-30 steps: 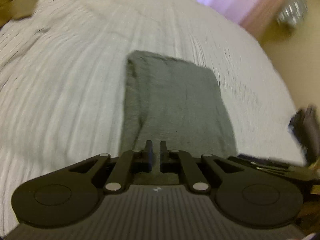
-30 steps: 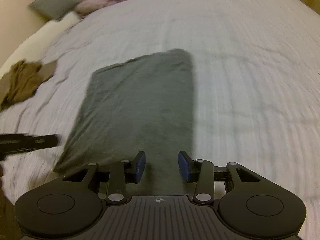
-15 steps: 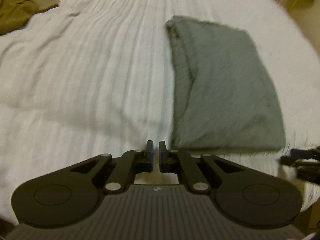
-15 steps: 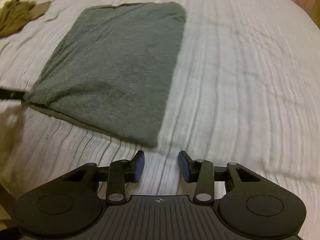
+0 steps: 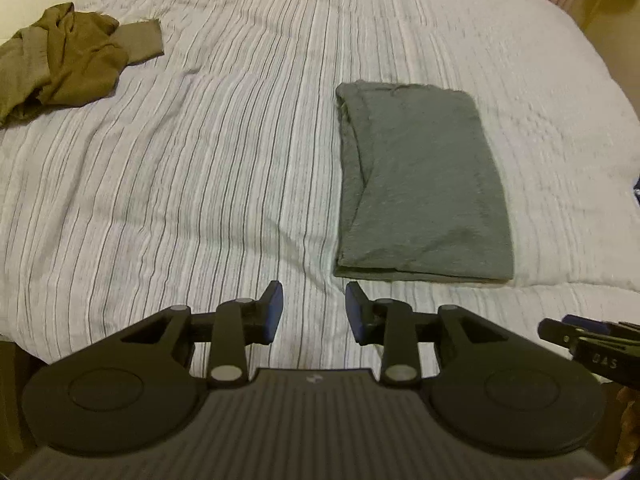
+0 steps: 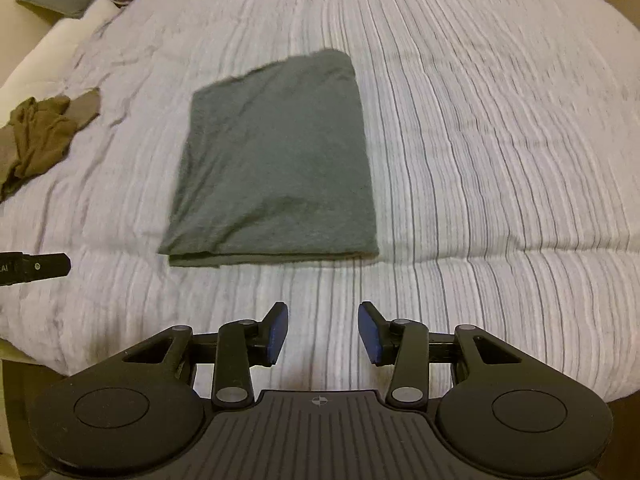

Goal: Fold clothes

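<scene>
Dark grey knit garment [image 6: 276,164] lies folded into a flat rectangle on the white striped bed cover [image 6: 500,152], layered edges showing along its near side; that piece looks done. Beyond the grey garment's left side, well apart, an olive-brown garment [image 5: 60,64] sits crumpled in a heap, so folding is left there. Left gripper [image 5: 314,312] and right gripper [image 6: 323,334] hover short of the grey garment's near edge, fingers apart and holding nothing. Fold count unclear, probably several layers.
</scene>
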